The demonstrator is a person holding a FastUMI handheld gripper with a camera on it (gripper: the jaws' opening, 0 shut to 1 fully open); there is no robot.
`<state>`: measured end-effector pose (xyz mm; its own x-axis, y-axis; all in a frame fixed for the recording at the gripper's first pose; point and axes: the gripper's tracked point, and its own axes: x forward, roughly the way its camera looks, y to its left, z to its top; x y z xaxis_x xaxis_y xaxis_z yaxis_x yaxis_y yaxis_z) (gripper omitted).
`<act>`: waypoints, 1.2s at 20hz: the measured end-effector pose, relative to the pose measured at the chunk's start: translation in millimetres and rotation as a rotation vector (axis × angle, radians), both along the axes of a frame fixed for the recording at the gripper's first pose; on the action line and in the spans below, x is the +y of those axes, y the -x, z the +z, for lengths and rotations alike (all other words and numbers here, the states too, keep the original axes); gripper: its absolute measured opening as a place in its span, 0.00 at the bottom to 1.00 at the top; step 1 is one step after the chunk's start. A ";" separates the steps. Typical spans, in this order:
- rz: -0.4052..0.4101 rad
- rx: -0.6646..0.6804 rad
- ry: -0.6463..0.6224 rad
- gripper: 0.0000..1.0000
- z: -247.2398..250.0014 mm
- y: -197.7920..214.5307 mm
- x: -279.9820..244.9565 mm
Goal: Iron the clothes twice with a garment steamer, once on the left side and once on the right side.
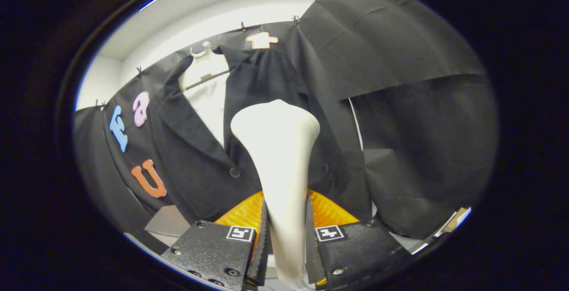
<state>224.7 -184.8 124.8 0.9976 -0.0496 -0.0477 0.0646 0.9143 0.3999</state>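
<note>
Clamping white steamer between both fingers, black jacket just beyond, white hanger above

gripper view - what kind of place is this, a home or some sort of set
Probably a staged booth, not a home: black cloth is pinned up as the wall, and a dark jacket hangs on a white hanger in front of it. The tool is shut on a white garment steamer.

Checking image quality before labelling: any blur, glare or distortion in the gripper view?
Gripper view: strong fisheye bending at the edges; white steamer, clamped between the gripper fingers, is bright and slightly soft with little surface detail; black jacket on the hanger is dim but its folds and button read; no hard glare.
</note>
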 end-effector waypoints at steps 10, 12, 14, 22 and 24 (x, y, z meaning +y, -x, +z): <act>0.008 -0.173 0.012 0.37 135.3 -48.1 -33.9; 0.008 -0.174 0.022 0.37 150.0 -59.0 -33.2; 0.007 -0.173 0.041 0.37 161.9 -70.5 -29.9; -0.006 -0.111 0.113 0.38 156.8 -96.3 -10.4; -0.009 -0.103 0.119 0.38 152.0 -94.8 -9.6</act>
